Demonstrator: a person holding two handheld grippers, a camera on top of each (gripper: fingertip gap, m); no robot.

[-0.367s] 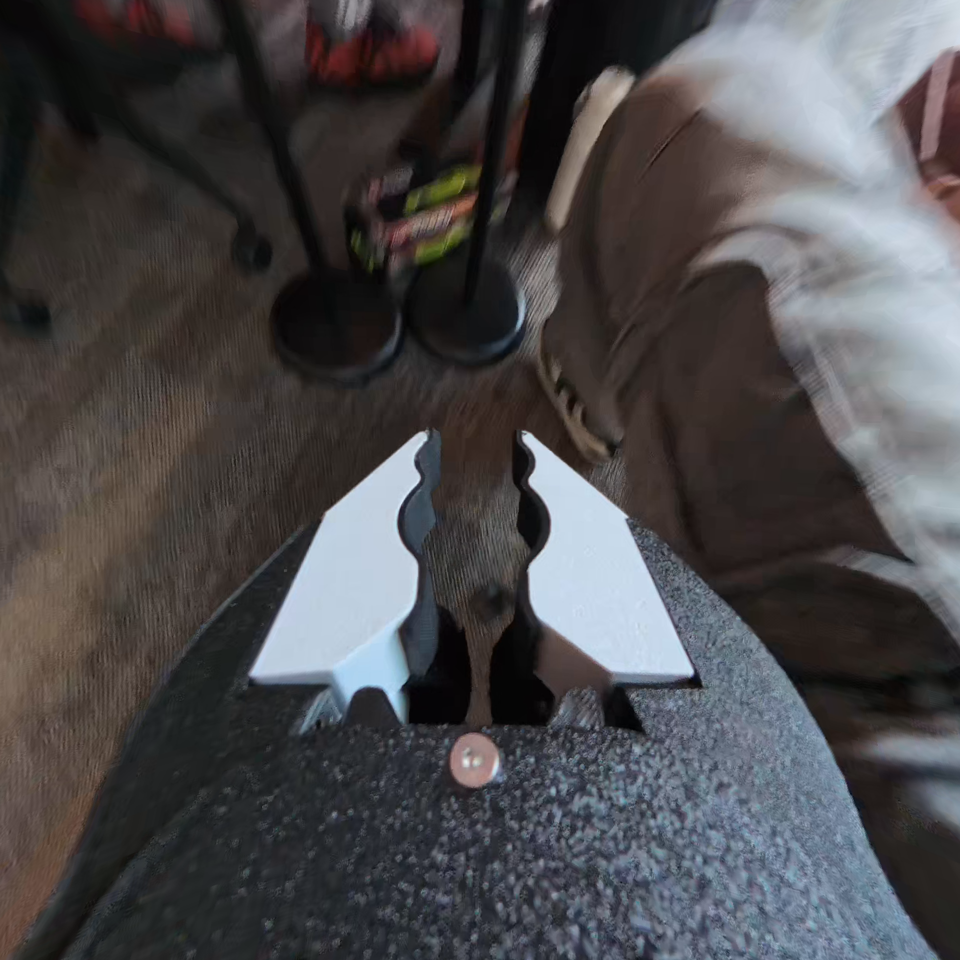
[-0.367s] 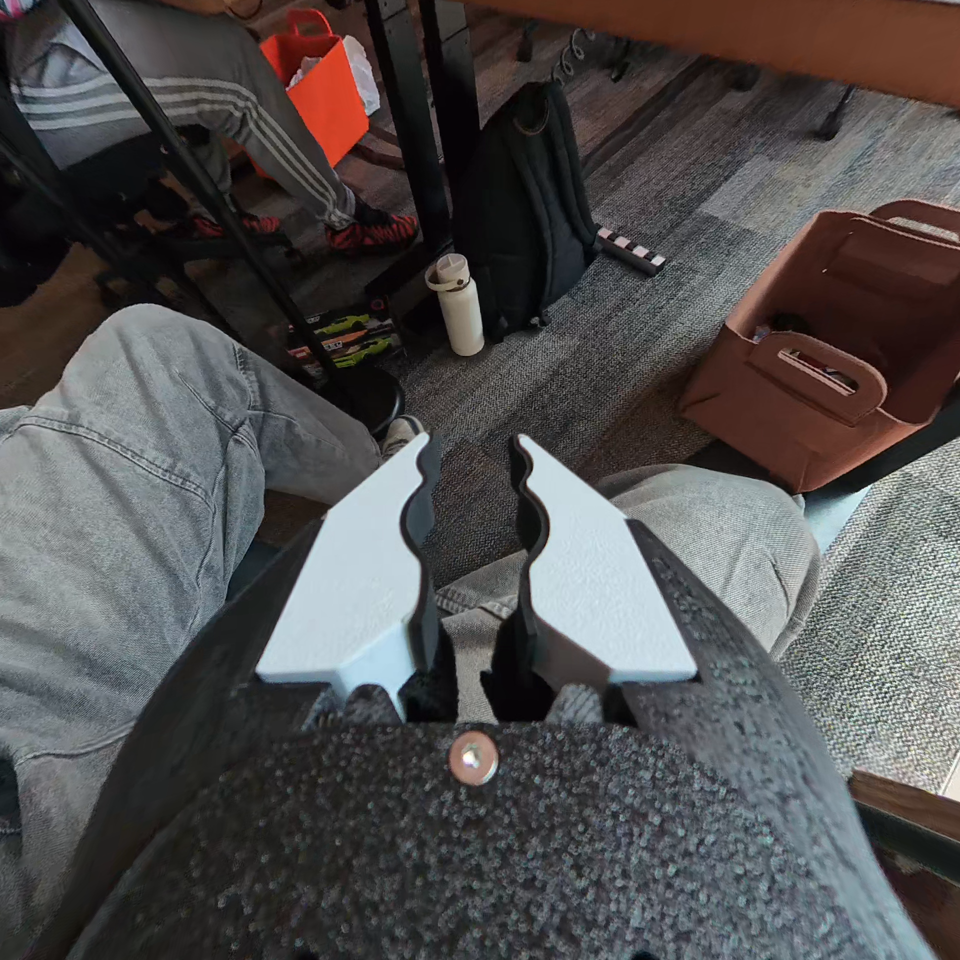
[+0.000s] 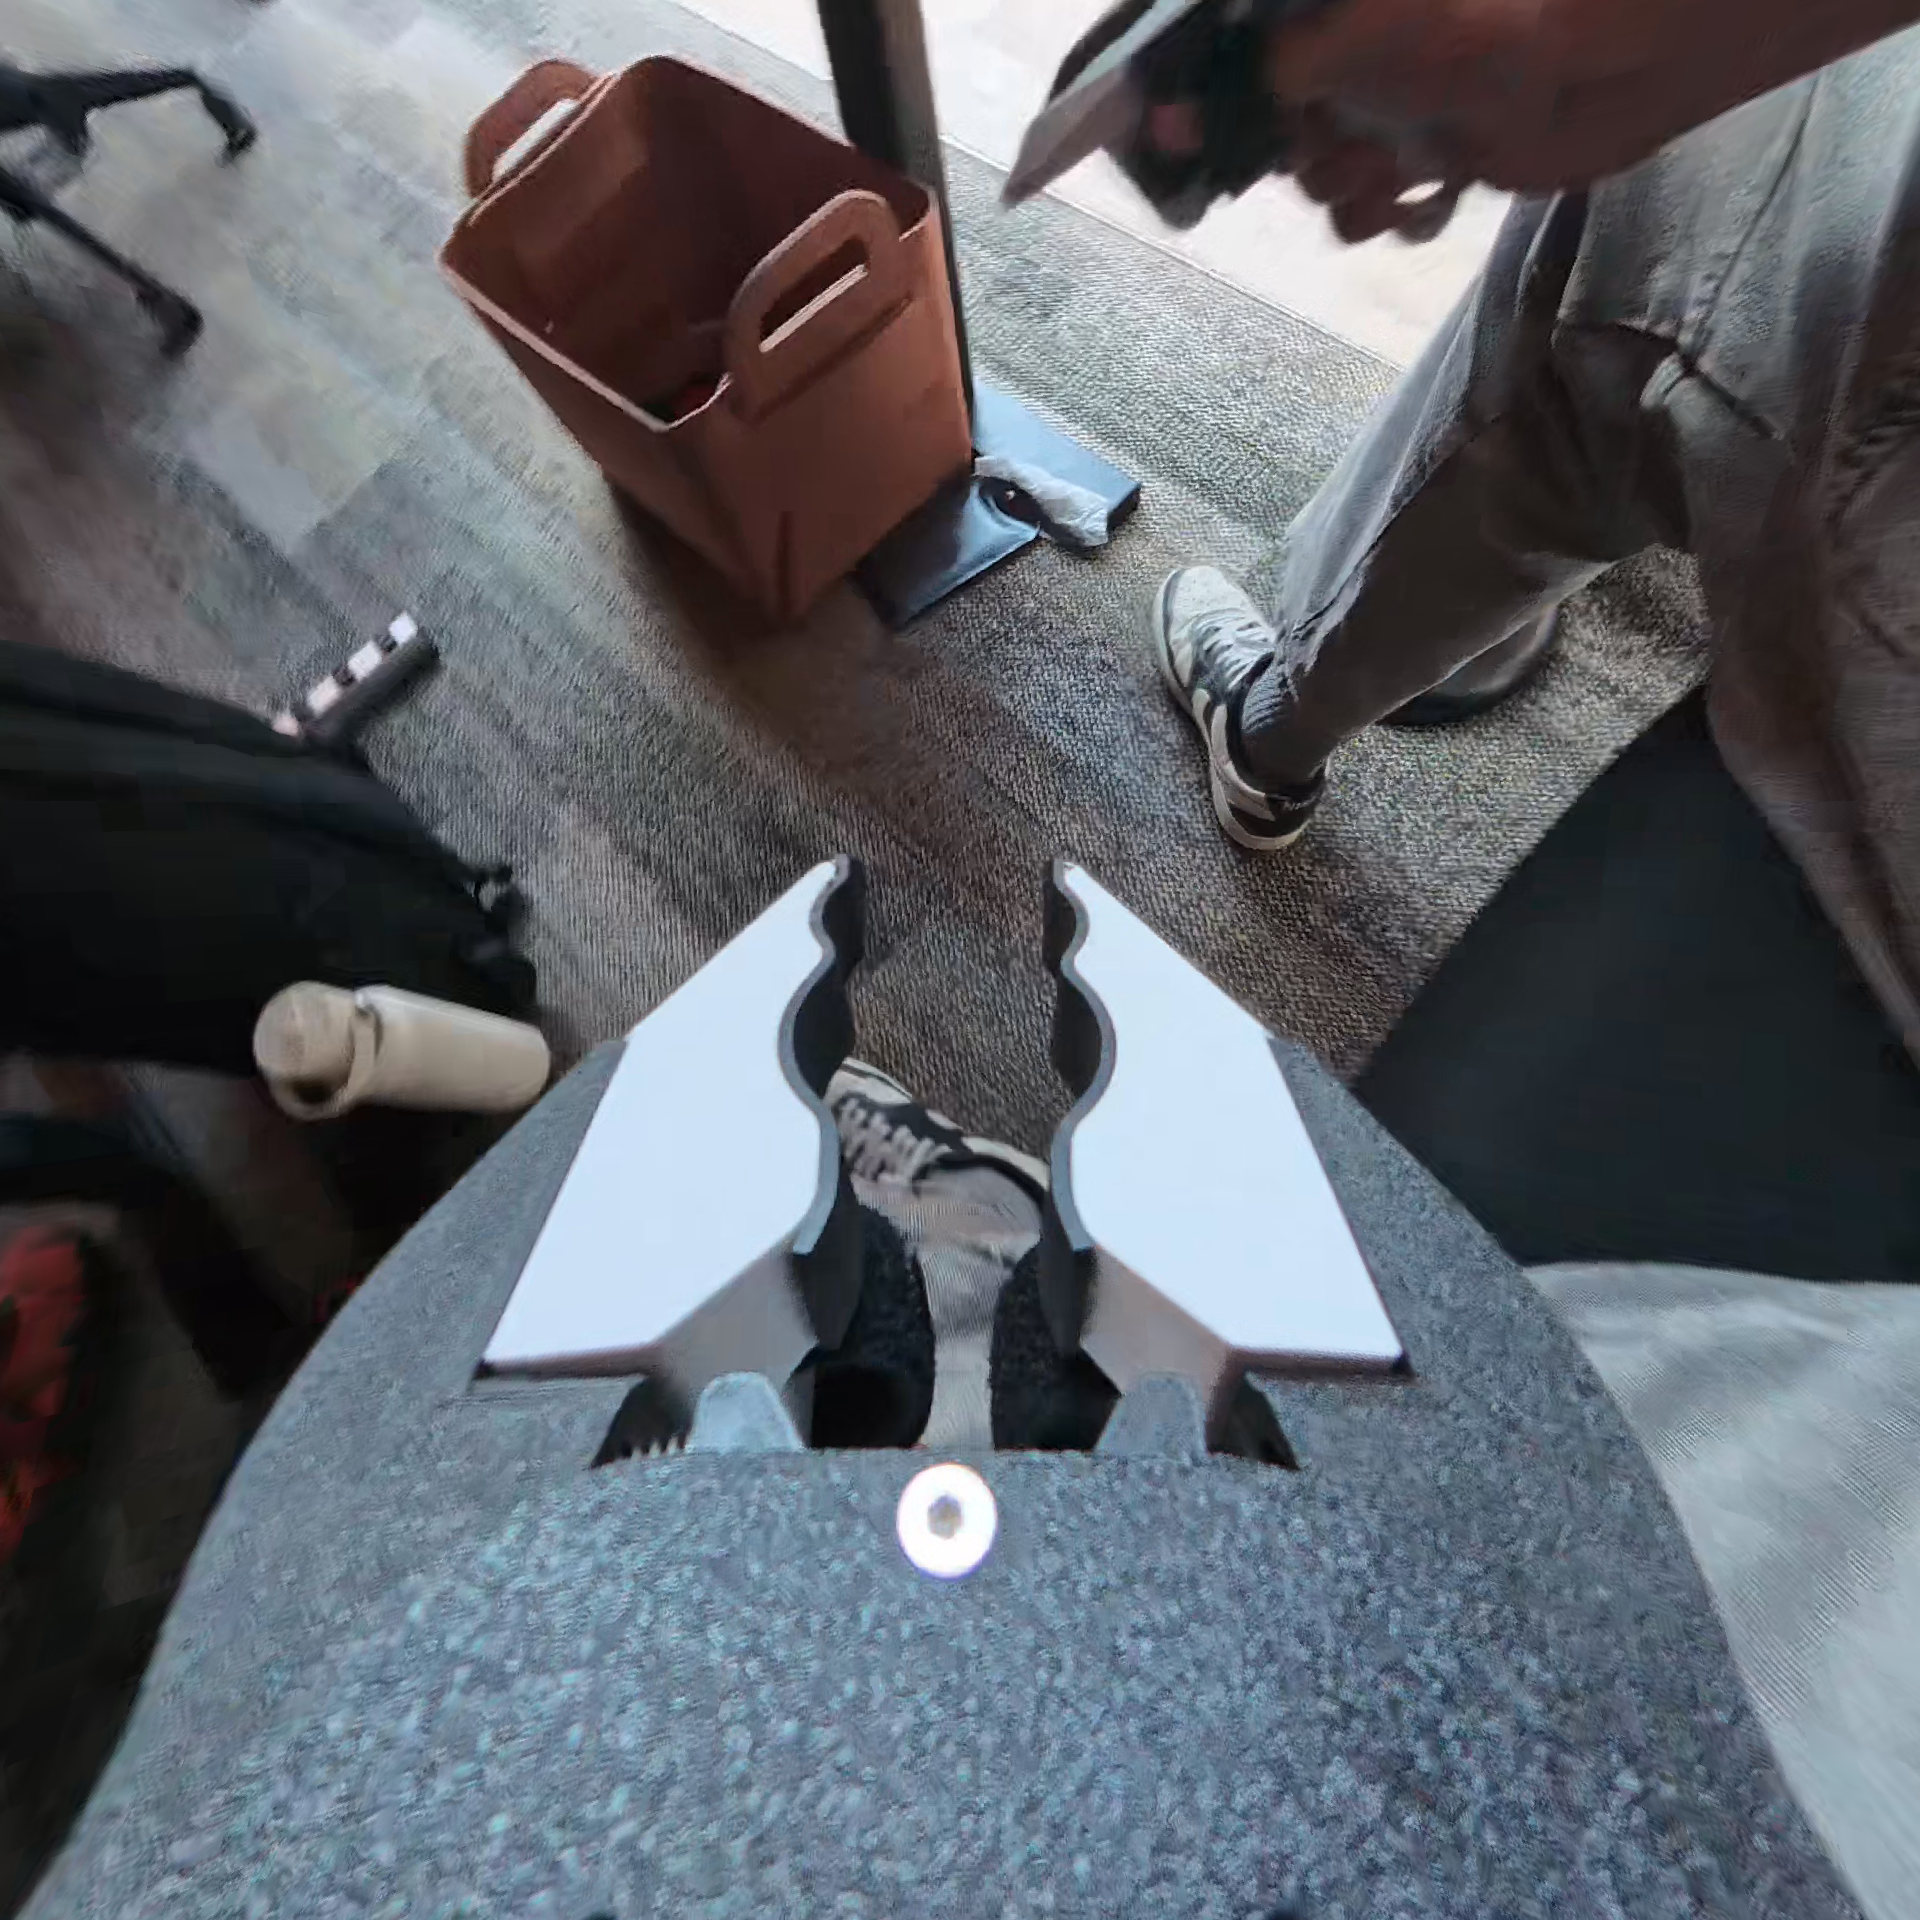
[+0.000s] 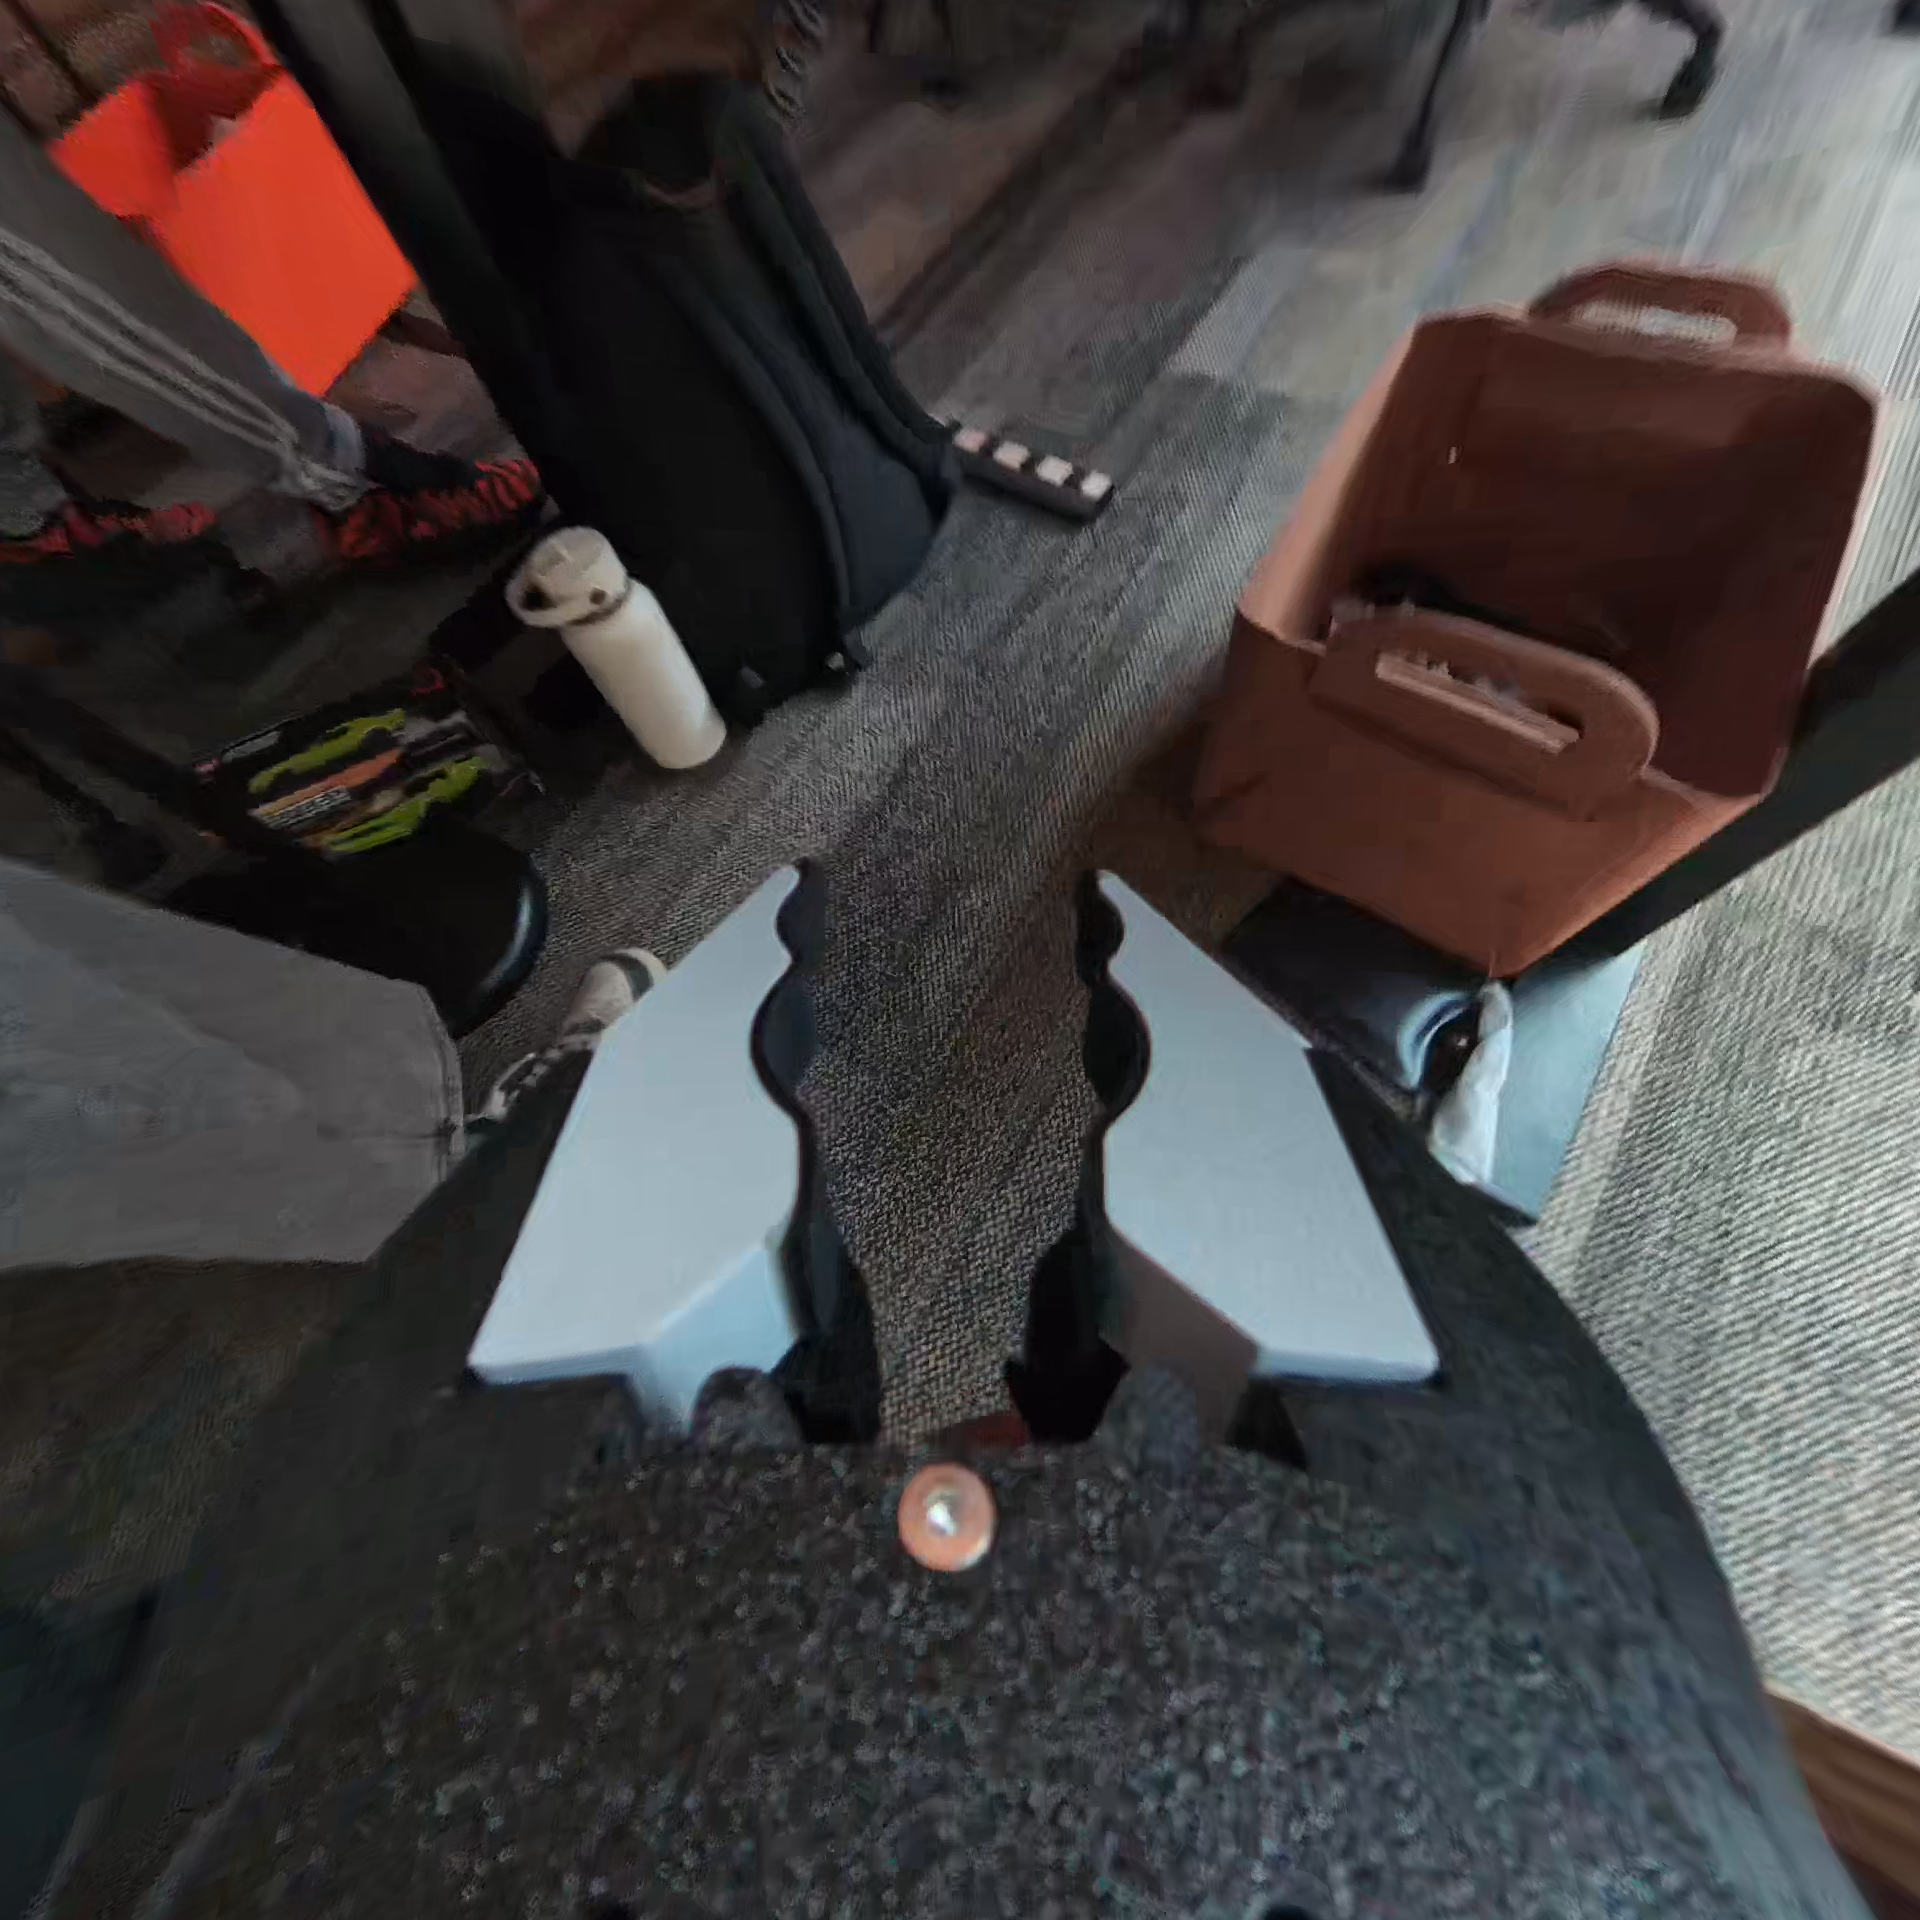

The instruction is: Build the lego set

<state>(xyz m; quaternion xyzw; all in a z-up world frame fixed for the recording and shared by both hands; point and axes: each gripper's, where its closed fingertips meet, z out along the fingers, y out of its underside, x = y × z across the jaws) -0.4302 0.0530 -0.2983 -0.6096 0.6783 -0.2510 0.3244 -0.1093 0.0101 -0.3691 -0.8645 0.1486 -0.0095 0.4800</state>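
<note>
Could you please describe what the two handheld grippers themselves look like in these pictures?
The two look alike. The left gripper has two pale grey-white wedge-shaped fingers with wavy, dark-lined inner edges, set in a black speckled rounded body with one silver screw at its centre. The right gripper has the same pale fingers, speckled black body and central screw. No cables show.

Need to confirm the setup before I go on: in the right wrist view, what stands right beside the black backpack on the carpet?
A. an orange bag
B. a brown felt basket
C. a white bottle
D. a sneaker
C: the white bottle stands on the carpet against the black backpack; the brown felt basket sits well apart on the right.
</note>
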